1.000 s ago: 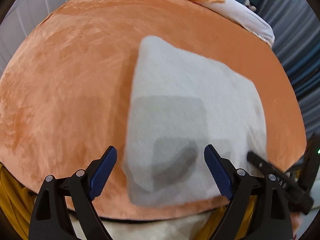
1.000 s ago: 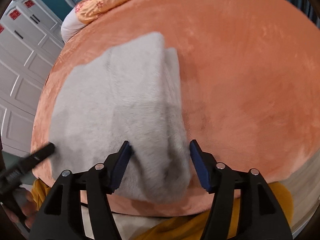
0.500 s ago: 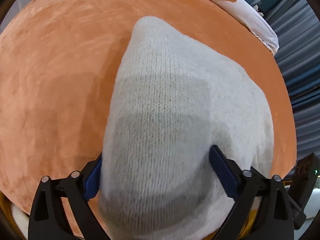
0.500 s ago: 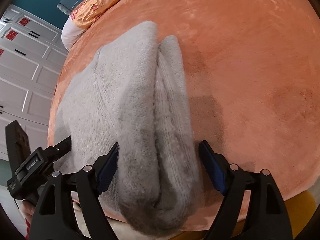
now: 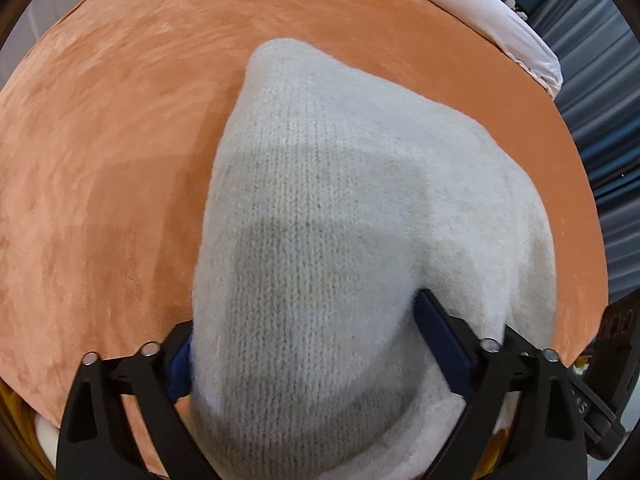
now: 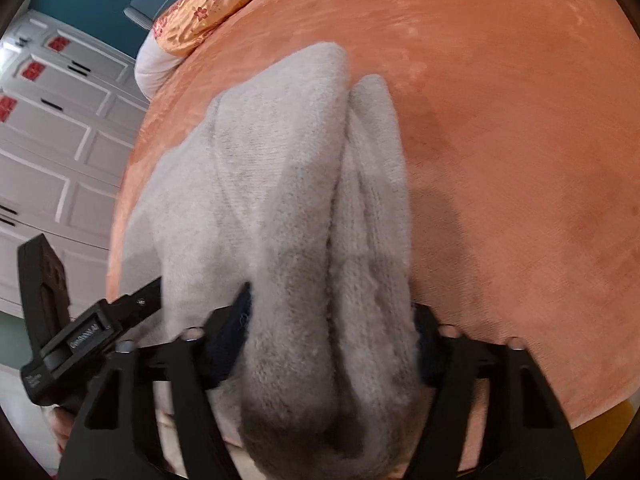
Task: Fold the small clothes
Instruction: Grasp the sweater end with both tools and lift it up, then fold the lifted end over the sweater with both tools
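Observation:
A folded light grey knit garment (image 5: pixel 340 208) lies on the orange plush bed cover (image 5: pixel 100 160). My left gripper (image 5: pixel 308 344) straddles its near left corner, with the thick knit bulging up between the wide-apart blue-padded fingers. My right gripper (image 6: pixel 332 336) straddles the near right edge of the same garment (image 6: pixel 280 184), where two thick folds run side by side between its fingers. The fingertips of both are partly buried in the knit. The left gripper's body (image 6: pixel 80 336) shows at the left of the right wrist view.
An orange floral quilt (image 6: pixel 216 4) and a white pillow (image 5: pixel 508 36) lie at the far end of the bed. White panelled wardrobe doors (image 6: pixel 52 152) stand to the left, grey curtains (image 5: pixel 604 92) to the right. The bed's near edge is just below both grippers.
Both grippers have moved forward and down onto the garment's near edge, and their jaws have narrowed around the knit. The fabric has bunched up between the fingers.

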A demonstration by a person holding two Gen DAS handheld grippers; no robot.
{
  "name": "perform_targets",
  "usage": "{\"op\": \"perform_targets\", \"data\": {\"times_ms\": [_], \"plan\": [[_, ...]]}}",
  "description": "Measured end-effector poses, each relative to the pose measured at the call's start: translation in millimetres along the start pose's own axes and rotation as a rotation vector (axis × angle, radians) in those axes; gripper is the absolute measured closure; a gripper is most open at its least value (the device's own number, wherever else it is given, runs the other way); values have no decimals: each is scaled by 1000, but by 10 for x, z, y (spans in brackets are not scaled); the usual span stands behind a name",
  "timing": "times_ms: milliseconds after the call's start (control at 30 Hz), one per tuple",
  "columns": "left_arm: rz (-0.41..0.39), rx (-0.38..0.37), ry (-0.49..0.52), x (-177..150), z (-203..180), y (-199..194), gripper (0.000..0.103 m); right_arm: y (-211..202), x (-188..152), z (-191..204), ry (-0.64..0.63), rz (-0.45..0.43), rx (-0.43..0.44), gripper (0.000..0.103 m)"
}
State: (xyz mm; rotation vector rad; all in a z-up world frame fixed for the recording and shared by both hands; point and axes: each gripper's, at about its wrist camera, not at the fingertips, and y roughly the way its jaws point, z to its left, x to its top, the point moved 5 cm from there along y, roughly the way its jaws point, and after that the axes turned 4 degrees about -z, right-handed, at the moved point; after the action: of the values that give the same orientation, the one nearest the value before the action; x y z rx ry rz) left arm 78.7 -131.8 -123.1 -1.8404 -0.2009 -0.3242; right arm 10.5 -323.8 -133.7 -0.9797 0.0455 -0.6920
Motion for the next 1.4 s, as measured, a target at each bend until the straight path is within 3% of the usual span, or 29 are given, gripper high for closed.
{"op": "perform_targets", "data": {"times_ms": [67, 200, 267, 533, 667, 867, 967, 1100, 1233, 1333, 1400], "plan": [[2, -12, 26, -25, 4, -76, 27, -67, -5, 13, 3, -8, 7, 65], [-4, -49, 79, -56, -1, -290, 53, -309, -41, 110, 6, -43, 53, 70], [-4, -93, 92, -70, -7, -412, 59, -452, -81, 159, 11, -54, 82, 71], [-24, -275, 146, -334, -291, -1045, 64, -1264, -412, 385, -72, -125, 85, 71], [-65, -348, 203, -434, -510, -1390, 64, -1808, -548, 587, -134, -233, 72, 71], [-238, -441, 297, -271, -701, -2161, 64, -2469, -590, 994, -196, -433, 143, 71], [-382, -455, 351, -83, -679, -2686, 64, -2675, -532, 1348, -256, -526, 194, 71], [-544, -452, 383, 157, -524, -3246, 64, -2787, -386, 1961, -366, -618, 271, 71], [-671, -417, 384, 473, -189, -3584, 64, -2706, -158, 2449, -442, -654, 356, 71], [-682, -370, 344, 738, 121, -3429, 63, -2217, 67, 2541, -416, -601, 342, 69], [-605, -324, 288, 948, 414, -2941, 59, -1731, 175, 2429, -359, -518, 303, 65]]}}
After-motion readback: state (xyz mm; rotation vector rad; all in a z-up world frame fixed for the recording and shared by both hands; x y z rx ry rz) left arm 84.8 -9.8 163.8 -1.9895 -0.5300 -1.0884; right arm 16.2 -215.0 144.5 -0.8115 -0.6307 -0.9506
